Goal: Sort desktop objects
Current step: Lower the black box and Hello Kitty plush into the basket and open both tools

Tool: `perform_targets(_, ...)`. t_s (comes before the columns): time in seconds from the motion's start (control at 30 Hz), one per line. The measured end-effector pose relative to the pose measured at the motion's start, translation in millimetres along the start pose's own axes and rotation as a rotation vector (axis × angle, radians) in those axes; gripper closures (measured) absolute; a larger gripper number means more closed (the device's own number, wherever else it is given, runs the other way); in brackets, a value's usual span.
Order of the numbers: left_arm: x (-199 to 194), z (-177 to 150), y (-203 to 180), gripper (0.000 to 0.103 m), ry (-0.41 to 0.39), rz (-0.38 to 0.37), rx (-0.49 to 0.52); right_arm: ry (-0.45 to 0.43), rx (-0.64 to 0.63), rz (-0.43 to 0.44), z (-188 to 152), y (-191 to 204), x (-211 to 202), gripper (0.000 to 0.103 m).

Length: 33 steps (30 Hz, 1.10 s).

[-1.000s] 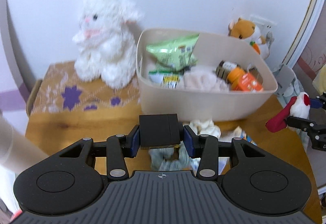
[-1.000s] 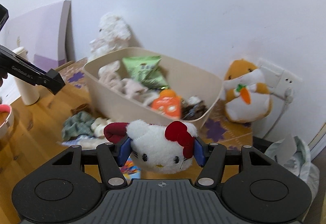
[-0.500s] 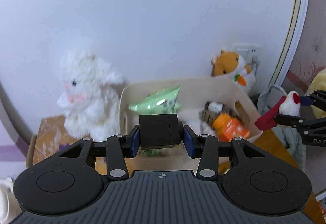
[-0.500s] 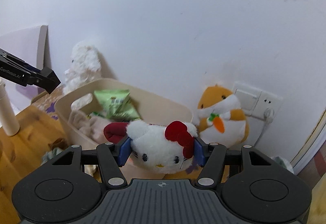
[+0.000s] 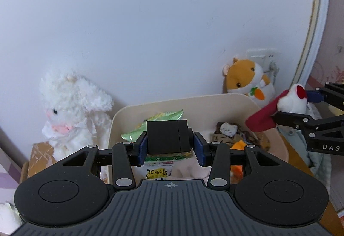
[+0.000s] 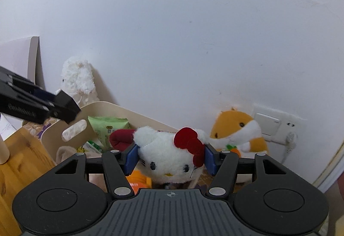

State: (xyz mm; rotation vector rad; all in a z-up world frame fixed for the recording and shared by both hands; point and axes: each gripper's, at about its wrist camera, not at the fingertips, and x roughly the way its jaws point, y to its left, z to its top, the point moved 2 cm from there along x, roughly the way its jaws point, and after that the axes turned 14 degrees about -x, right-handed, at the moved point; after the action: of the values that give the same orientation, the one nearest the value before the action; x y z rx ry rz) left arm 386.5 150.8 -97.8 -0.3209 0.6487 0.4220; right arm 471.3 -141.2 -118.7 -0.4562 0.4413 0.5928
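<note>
My left gripper (image 5: pixel 171 146) is shut on a small black box (image 5: pixel 166 136), held above the near edge of the beige bin (image 5: pixel 261 107). My right gripper (image 6: pixel 170 158) is shut on a white cat plush with a red bow (image 6: pixel 165 154), over the bin's right part. In the left wrist view that cat plush (image 5: pixel 291 102) hangs at the right, level with the bin's rim, in the right gripper (image 5: pixel 297 107). The right wrist view shows the left gripper (image 6: pixel 53 107) with the black box (image 6: pixel 67 105) over the bin's (image 6: pixel 111 106) left rim.
The bin holds a green snack bag (image 5: pixel 159 119), an orange pack (image 5: pixel 237 145), a brown packet and pale cloth. A white bunny plush (image 5: pixel 73 105) stands left of it and a hamster plush (image 5: pixel 245 79) behind it, by a wall socket (image 6: pixel 273 124). The wall is close behind.
Both grippers have risen and moved forward from over the table to the bin, each keeping hold of its object. The cloths in front of the bin have dropped out of view.
</note>
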Motion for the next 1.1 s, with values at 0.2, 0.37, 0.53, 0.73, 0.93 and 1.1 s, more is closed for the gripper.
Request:
perform_targets(0.2,32,-19,12,0.058,0.068,0.067,-0.086,0.066,0.012,0.039,-5,11,32,0.045)
perform_targets(0.37,50,-26,29,0.057,0.125,0.052,-0.194,0.127,0.068,0.072,-14,15,51,0.045)
perform_targets(0.53,47,-24,36,0.021,0.102,0.033,-0.244,0.148,0.045,0.087,-18,21,53,0.035)
perform_targets(0.73,46,-25,31,0.020,0.124,0.026,-0.211,0.144,0.060,0.093,-22,20,49,0.015)
perform_targets(0.93,31,-29,30,0.020,0.098,0.001,-0.166,0.113,0.051,0.087,-26,18,34,0.008)
perform_targets(1.1,10,-29,35,0.020,0.071,-0.004,-0.135,0.076,0.034,0.084,-31,21,15,0.003)
